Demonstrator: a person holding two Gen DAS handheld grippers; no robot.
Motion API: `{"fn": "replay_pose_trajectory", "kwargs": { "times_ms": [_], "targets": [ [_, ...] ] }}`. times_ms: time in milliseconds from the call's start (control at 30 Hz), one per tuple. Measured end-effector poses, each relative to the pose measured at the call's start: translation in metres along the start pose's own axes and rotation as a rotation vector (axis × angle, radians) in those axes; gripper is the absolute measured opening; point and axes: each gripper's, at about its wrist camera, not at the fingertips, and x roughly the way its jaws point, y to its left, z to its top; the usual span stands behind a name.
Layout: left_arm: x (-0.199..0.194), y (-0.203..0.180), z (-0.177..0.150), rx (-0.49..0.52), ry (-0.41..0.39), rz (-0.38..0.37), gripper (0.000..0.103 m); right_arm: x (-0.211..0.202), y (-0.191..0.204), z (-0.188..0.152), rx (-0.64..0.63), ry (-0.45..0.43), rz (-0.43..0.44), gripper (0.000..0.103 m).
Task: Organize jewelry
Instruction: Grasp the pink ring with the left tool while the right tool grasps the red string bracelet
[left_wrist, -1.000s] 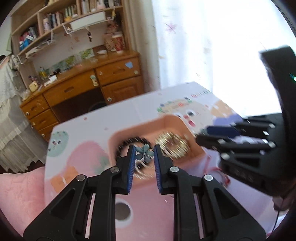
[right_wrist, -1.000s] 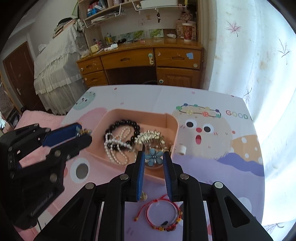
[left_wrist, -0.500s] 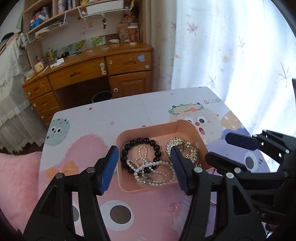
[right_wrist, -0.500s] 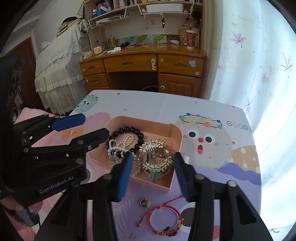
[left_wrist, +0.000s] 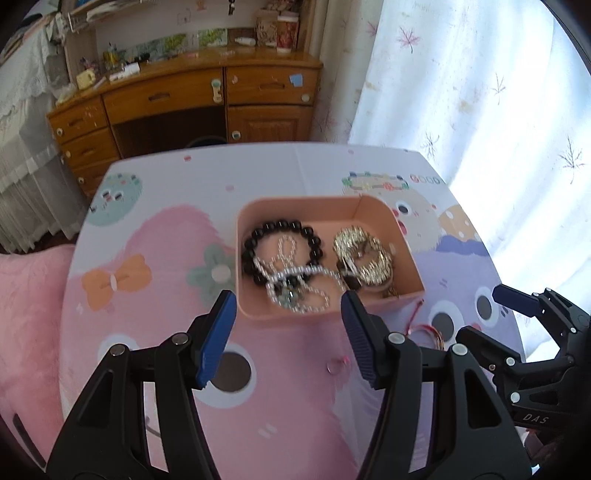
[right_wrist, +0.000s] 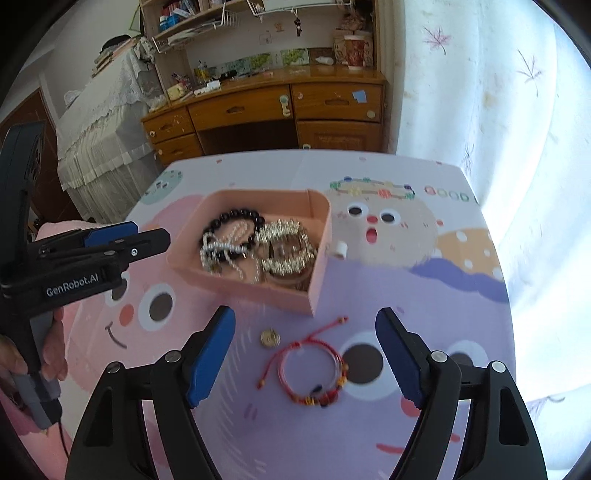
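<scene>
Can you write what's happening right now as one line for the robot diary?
left gripper: open, empty | right gripper: open, over red string bracelet | pink tray: holds bracelets | gold ring: on table

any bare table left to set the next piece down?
Yes: the far strip behind the pink plastic tray, and the pink patch left of it. Crowded: tray interior, and its near side with the red cord bracelet and small gold charm.

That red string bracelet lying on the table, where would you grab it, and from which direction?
Probably from straight above, pinching one side of the red string bracelet cord across its thin loop. It lies flat, apart from the pink tray, directly between the open right gripper fingers.
</scene>
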Motion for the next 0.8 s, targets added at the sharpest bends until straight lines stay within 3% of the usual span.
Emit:
{"fn": "replay_pose_trajectory", "kwargs": {
  "times_ms": [133,267,400,633,800],
  "targets": [
    [0.016,0.0,-0.014,-0.042,0.107,-0.05,0.056,0.004,0.001,-0.024,-0.017,0.041,-0.031,0.085],
    [0.024,-0.003,-0.025,-0.053,0.141,-0.065,0.056,0.019,0.006,-0.048,-0.029,0.102,-0.054,0.085],
    [0.036,-0.018,-0.038,-0.003,0.193,-0.058,0.056,0.038,0.01,-0.065,-0.035,0.131,-0.08,0.085],
    [0.053,-0.042,-0.058,0.078,0.233,-0.029,0.056,0.06,0.003,-0.074,-0.028,0.111,-0.101,0.085],
    [0.062,-0.048,-0.062,0.067,0.226,-0.032,0.056,0.074,0.0,-0.069,-0.048,0.088,-0.083,0.085]
  ]
}}
